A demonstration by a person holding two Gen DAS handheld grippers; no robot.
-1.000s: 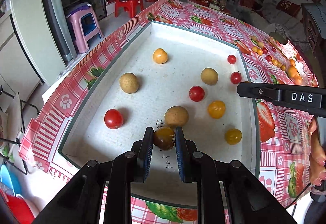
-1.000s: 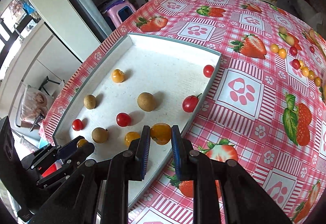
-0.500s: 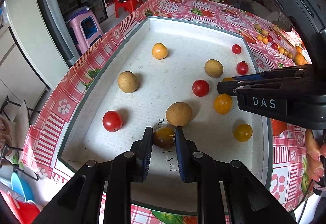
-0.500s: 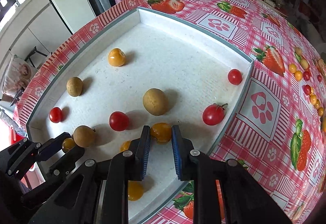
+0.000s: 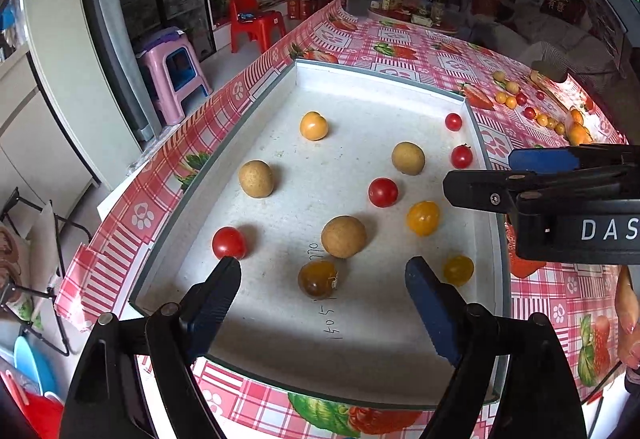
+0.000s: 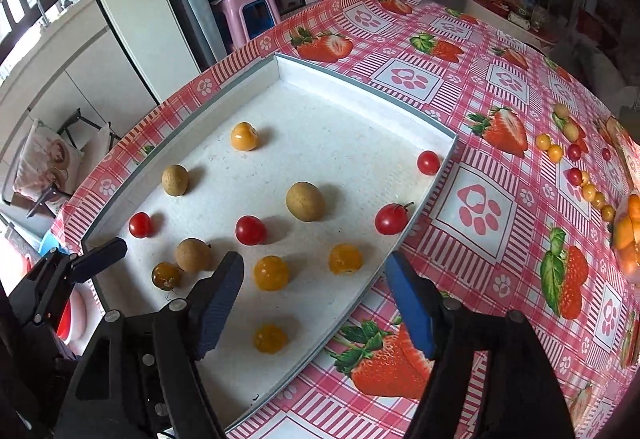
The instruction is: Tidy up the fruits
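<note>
Fruits scattered in white tray (image 5: pixel 362 81) on table (image 6: pixel 480 87): dark tomato (image 5: pixel 317 279) between the just-opened, non-touching fingers of left gripper (image 5: pixel 322 289). Orange tomato (image 6: pixel 345 258) likewise free between right gripper (image 6: pixel 314 293), jaws just spread wide. More fruits (image 6: pixel 576 167) loose on tablecloth.

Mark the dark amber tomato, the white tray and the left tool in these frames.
dark amber tomato (image 5: pixel 317 279), left wrist view, middle of its skin
white tray (image 5: pixel 376 79), left wrist view, far wall
left tool (image 5: pixel 323 281), left wrist view, midway between its open fingertips
</note>
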